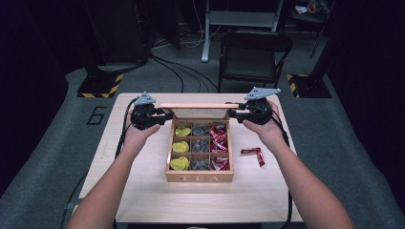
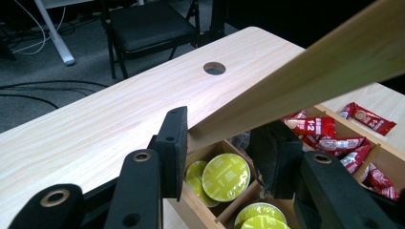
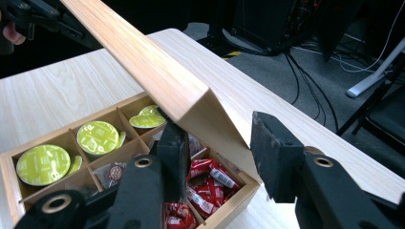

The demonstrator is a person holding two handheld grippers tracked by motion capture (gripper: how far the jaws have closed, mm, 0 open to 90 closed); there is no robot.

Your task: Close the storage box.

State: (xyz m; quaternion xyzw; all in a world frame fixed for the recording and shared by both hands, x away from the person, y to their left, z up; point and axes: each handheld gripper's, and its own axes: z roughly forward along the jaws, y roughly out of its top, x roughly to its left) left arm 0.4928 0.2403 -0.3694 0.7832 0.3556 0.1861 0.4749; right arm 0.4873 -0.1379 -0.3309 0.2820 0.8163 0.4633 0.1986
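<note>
From the high view I see my left gripper (image 1: 165, 116) and right gripper (image 1: 234, 113) at the 2 far corners of the tea box (image 1: 199, 177), which sits mid-table (image 1: 143, 191) with its lid (image 1: 193, 106) raised; both forearms run up from the bottom edge, hands level and turned inward toward each other. That view also gives me 2 loose red packets (image 1: 254, 153) lying on the table right of the box.

The left gripper view adds what the high view lacks: the lid's end (image 2: 296, 81) lies between my jaws, the left pad touching its edge, the right pad looking just clear of it. I cannot tell if it is truly gripped. A round hole (image 2: 214, 68) in the table shows beyond. In the right gripper view the lid's corner (image 3: 191, 102) rests against 1 pad, while the other pad stands apart with a clear gap, so that gripper is open around the lid.

Yellow-green capsules (image 3: 98, 136) fill 1 column of compartments, red packets (image 3: 210, 179) another. The middle column's contents are dark and hard to make out. The lid hides the far compartments in the left gripper view, and the hinge side is hidden too.
</note>
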